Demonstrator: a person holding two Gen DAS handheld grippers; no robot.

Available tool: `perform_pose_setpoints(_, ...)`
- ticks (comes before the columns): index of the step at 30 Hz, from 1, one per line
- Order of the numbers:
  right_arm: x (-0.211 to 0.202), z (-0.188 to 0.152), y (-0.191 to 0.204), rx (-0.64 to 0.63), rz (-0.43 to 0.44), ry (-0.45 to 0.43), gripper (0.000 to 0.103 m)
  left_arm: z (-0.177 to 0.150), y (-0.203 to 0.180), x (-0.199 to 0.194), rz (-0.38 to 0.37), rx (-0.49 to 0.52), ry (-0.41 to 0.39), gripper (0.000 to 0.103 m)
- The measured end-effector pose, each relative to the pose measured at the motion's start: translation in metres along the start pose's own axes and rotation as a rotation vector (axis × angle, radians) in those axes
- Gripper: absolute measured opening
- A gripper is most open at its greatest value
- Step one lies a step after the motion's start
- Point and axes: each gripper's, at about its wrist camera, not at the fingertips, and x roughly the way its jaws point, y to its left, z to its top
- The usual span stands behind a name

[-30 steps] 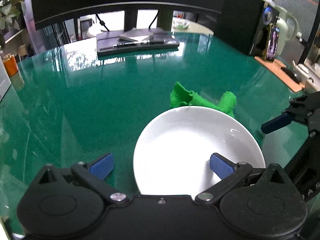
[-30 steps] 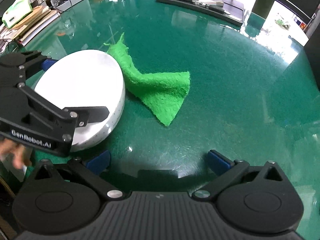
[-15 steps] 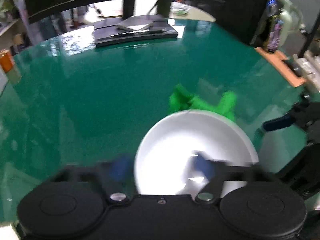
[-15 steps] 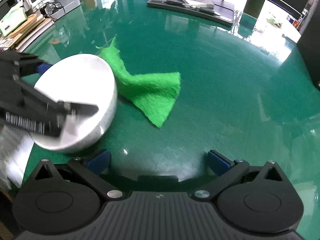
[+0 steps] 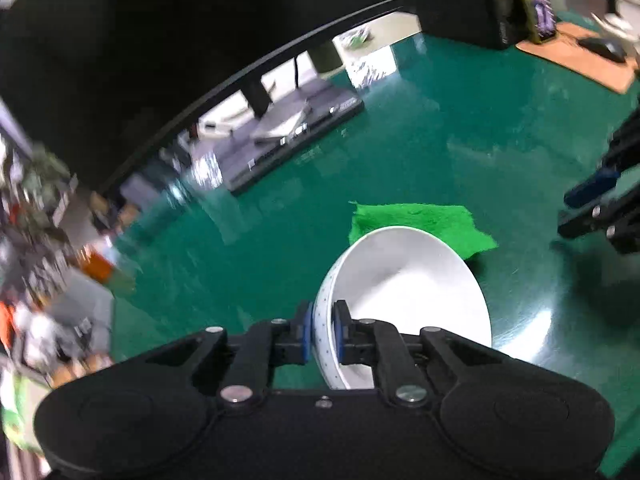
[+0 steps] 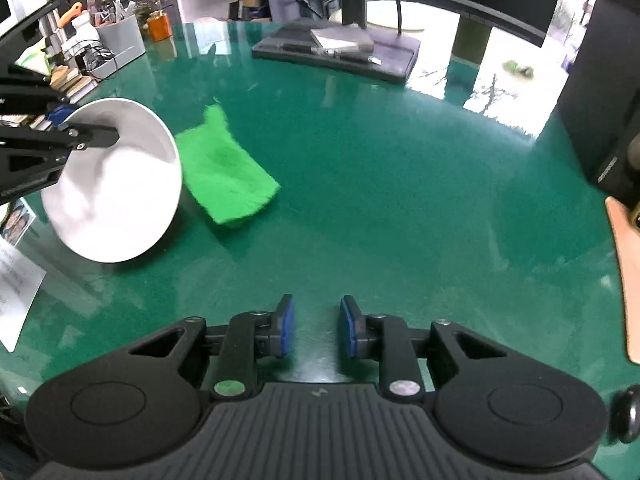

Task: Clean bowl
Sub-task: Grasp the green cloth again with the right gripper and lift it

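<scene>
A white bowl [image 5: 404, 292] hangs tilted above the green table, its near rim pinched between the blue pads of my left gripper [image 5: 320, 332], which is shut on it. In the right wrist view the same bowl [image 6: 120, 192] stands on edge at the left, held by the left gripper [image 6: 72, 128]. A green cloth [image 6: 224, 176] lies flat on the table just beyond the bowl; the green cloth [image 5: 420, 220] shows past the rim in the left view. My right gripper [image 6: 316, 330] hovers over bare table to the right of the cloth, its jaws closing with nothing between them.
A dark monitor base with a notebook and pens [image 6: 340, 48] stands at the back of the table. Trays, a plant pot and cables [image 6: 116, 36] crowd the far left edge. A dark speaker [image 6: 600, 112] stands at the right. Papers [image 6: 16, 296] lie at the near left.
My left gripper closed on the bowl's rim, lifted it off the table and tilted it on edge. My right gripper moved away to the right and its jaws narrowed.
</scene>
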Motion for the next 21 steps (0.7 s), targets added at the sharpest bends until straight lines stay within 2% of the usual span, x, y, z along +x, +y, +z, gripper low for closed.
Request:
perform_pose_setpoints(1, 0.000, 0.000, -0.003, -0.015, 0.018, -0.002, 0.034, 0.000, 0.000, 0.001, 0.009, -0.008, 0.014, 0.012)
perform_pose_setpoints(3, 0.001, 0.000, -0.005, -0.062, 0.031, -0.013, 0.036, 0.000, -0.009, 0.000, 0.044, 0.024, 0.019, 0.013)
perform_pose_setpoints(6, 0.000, 0.005, -0.002, -0.124, 0.025, -0.058, 0.036, -0.007, -0.043, -0.008, 0.185, 0.161, -0.034, 0.013)
perform_pose_setpoints(8, 0.000, 0.015, 0.000, -0.192, 0.068, -0.112, 0.036, -0.015, -0.057, -0.011, 0.235, 0.215, -0.061, 0.014)
perform_pose_setpoints(11, 0.003, 0.031, 0.003, -0.283, 0.128, -0.171, 0.036, -0.023, -0.066, -0.014, 0.260, 0.232, -0.068, 0.015)
perform_pose_setpoints(15, 0.016, 0.060, 0.001, -0.314, 0.244, -0.217, 0.034, -0.025, -0.063, -0.010, 0.283, 0.197, -0.042, 0.020)
perform_pose_setpoints(17, 0.032, 0.081, 0.005, -0.334, 0.313, -0.199, 0.029, -0.027, -0.060, -0.007, 0.283, 0.157, -0.028, 0.021)
perform_pose_setpoints(21, 0.063, 0.100, 0.029, -0.447, 0.357, -0.111, 0.030, -0.028, -0.064, -0.009, 0.306, 0.158, -0.030, 0.021)
